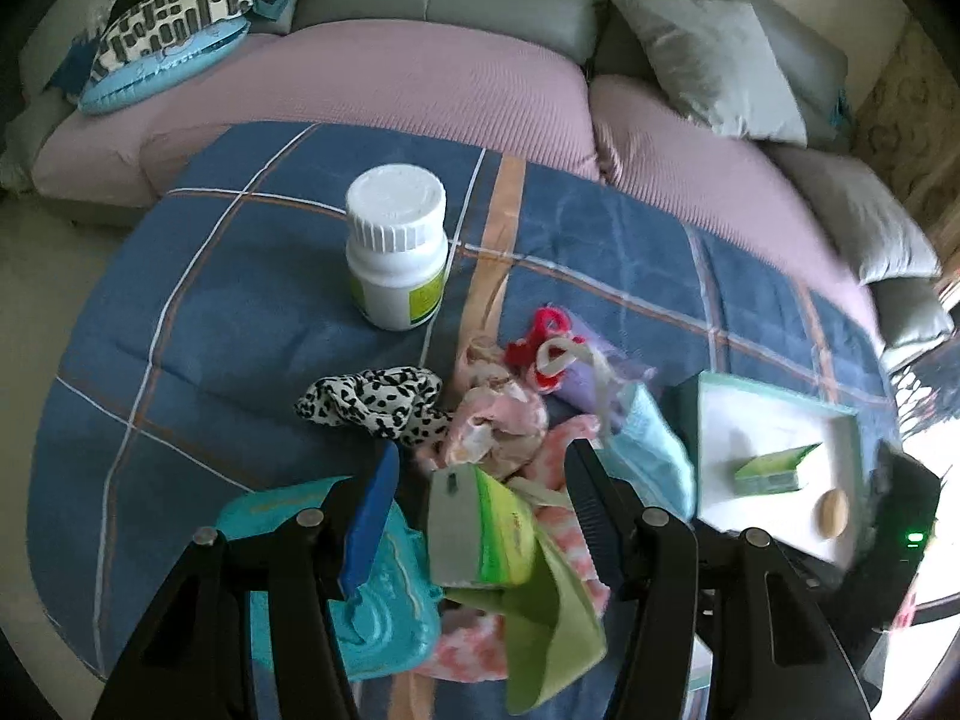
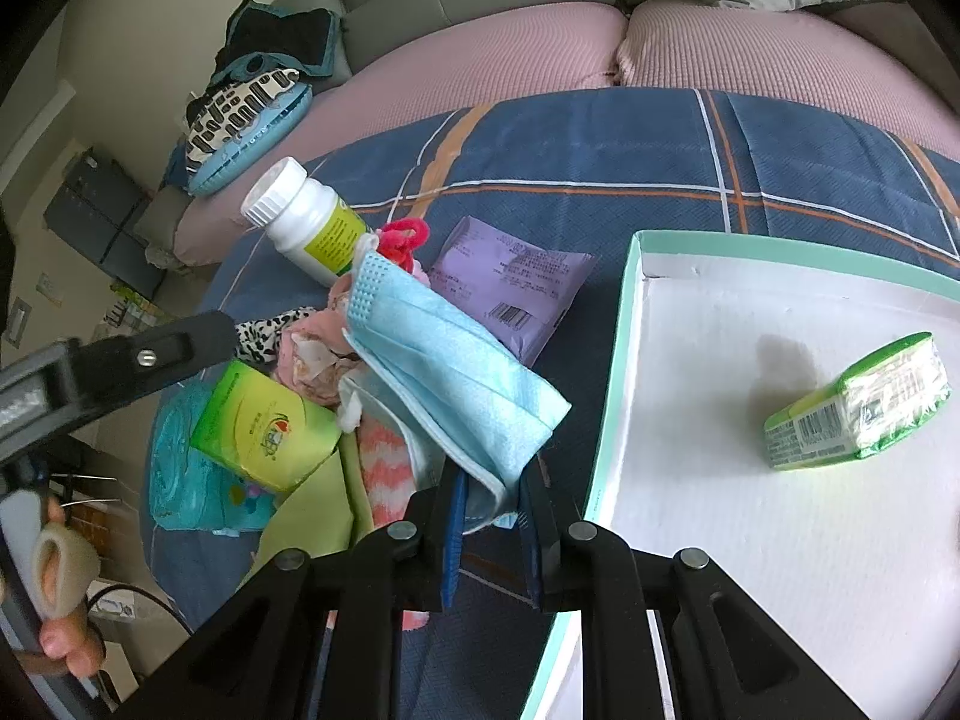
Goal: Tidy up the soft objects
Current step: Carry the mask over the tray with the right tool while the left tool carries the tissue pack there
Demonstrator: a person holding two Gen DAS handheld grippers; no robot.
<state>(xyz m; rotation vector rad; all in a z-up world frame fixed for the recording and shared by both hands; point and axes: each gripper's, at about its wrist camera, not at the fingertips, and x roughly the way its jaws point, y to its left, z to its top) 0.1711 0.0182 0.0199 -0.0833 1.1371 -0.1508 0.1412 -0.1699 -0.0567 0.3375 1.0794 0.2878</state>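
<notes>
My right gripper (image 2: 489,495) is shut on a blue face mask (image 2: 444,360) and holds it up left of the white tray (image 2: 624,324). The tray has a mint rim and holds a green tissue pack (image 2: 858,414); it also shows in the left wrist view (image 1: 714,414). My left gripper (image 1: 480,474) is open around a second green tissue pack (image 1: 480,531), without touching it. The pack lies on a pile of soft things: a pink striped sock (image 1: 570,468), a leopard-print scrunchie (image 1: 378,399), a teal wipes pack (image 1: 384,606) and a purple packet (image 2: 510,288).
A white pill bottle (image 1: 396,246) stands on the blue plaid blanket (image 1: 240,312). Behind it is a pink-covered sofa (image 1: 420,84) with a grey cushion (image 1: 708,60) and patterned cushions (image 1: 162,42) at the left. A round wooden item (image 1: 834,513) lies in the tray.
</notes>
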